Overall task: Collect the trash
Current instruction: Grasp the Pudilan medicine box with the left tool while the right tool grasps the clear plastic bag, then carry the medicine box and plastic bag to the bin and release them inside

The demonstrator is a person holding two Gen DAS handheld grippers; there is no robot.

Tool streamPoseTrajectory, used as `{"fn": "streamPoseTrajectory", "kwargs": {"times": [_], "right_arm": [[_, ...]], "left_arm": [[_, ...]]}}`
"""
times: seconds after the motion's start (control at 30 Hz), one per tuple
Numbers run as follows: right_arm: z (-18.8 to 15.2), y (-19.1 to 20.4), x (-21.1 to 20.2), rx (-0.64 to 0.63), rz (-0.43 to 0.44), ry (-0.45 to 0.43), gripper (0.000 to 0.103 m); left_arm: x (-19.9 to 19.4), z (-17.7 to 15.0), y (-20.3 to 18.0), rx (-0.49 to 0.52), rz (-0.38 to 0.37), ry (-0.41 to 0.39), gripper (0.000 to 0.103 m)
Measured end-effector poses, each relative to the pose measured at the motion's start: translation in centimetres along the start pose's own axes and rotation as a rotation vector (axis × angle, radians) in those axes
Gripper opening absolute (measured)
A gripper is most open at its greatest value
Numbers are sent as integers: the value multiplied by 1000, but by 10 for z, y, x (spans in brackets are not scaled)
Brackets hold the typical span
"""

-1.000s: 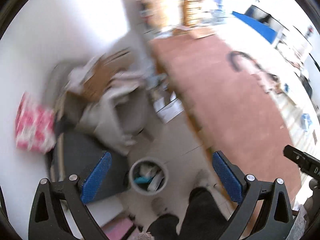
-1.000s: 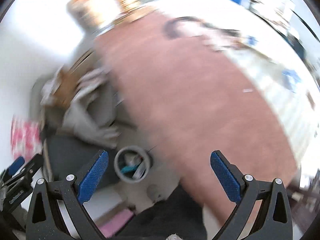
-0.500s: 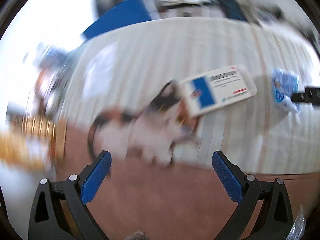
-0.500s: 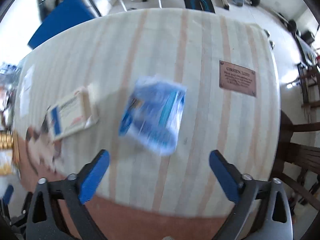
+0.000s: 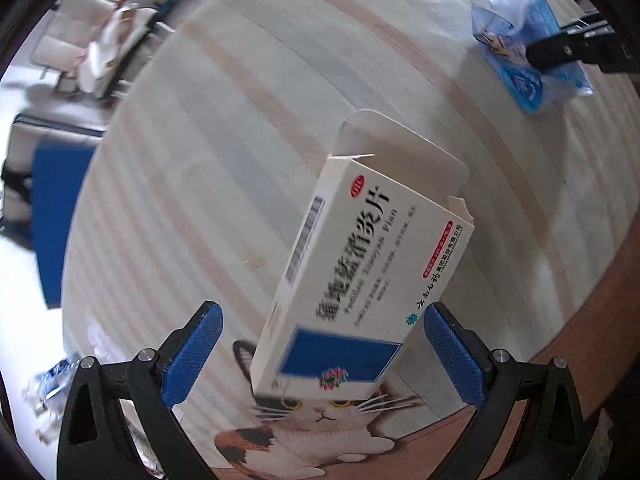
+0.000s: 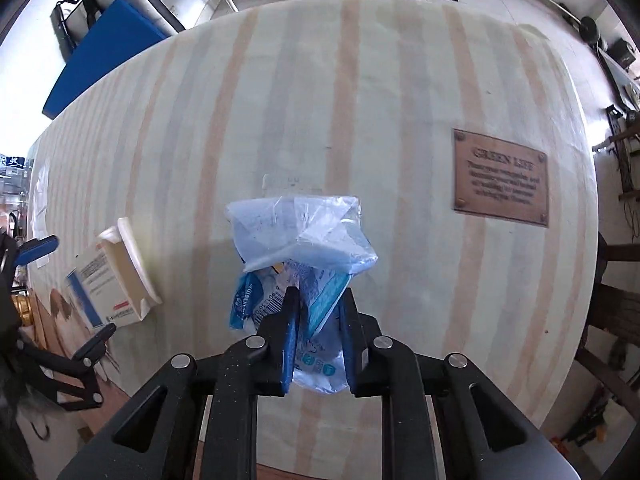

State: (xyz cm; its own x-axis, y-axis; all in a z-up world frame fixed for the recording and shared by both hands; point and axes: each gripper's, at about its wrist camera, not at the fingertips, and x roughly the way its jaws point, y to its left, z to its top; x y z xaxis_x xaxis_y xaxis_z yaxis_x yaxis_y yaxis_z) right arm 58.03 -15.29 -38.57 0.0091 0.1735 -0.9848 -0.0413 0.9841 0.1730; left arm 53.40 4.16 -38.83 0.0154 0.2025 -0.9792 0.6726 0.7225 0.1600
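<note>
A white medicine box with a blue panel and an open end flap lies on the striped tablecloth. My left gripper stands open over it, its blue pads either side of the box's near end without touching. The box and left gripper also show at the left of the right wrist view. A crumpled blue plastic wrapper sits further right; my right gripper points straight down, its jaws closing with the pads pressing on the wrapper's near end. In the left wrist view the wrapper and right gripper appear top right.
A cat-print mat lies under the box's near end at the table's brown edge. A brown plaque is fixed on the cloth at right. Off the table are a blue pad, gym gear and dark wooden chairs.
Both views swung from the floor bin and brown tabletop to the striped cloth. The right gripper dropped onto the wrapper and shut on it. The left gripper came down around the box.
</note>
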Motion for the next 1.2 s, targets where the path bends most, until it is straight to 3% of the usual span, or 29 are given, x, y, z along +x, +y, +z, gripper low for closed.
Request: {"fn": "streamPoseTrajectory", "kwargs": {"times": [0.23, 0.3, 0.4, 0.47, 0.63, 1.0, 1.2], "right_arm": [[12, -39, -8, 25, 3, 13, 20], [15, -36, -7, 27, -5, 10, 20], [20, -44, -13, 28, -13, 14, 20], [29, -52, -11, 31, -14, 15, 20], [21, -44, -10, 19, -25, 12, 20], [-19, 2, -20, -124, -45, -46, 17], [-57, 27, -42, -211, -16, -78, 16]], "left_arm": [[12, 9, -5, 41, -126, 23, 102], [15, 10, -6, 29, -130, 26, 96], [12, 10, -2, -8, -150, -6, 91], [8, 9, 1, -42, -156, -28, 78], [-4, -3, 4, -143, -179, -69, 76], [-50, -63, -44, -368, -124, -206, 76], [-85, -140, -53, -533, -93, -290, 76]]}}
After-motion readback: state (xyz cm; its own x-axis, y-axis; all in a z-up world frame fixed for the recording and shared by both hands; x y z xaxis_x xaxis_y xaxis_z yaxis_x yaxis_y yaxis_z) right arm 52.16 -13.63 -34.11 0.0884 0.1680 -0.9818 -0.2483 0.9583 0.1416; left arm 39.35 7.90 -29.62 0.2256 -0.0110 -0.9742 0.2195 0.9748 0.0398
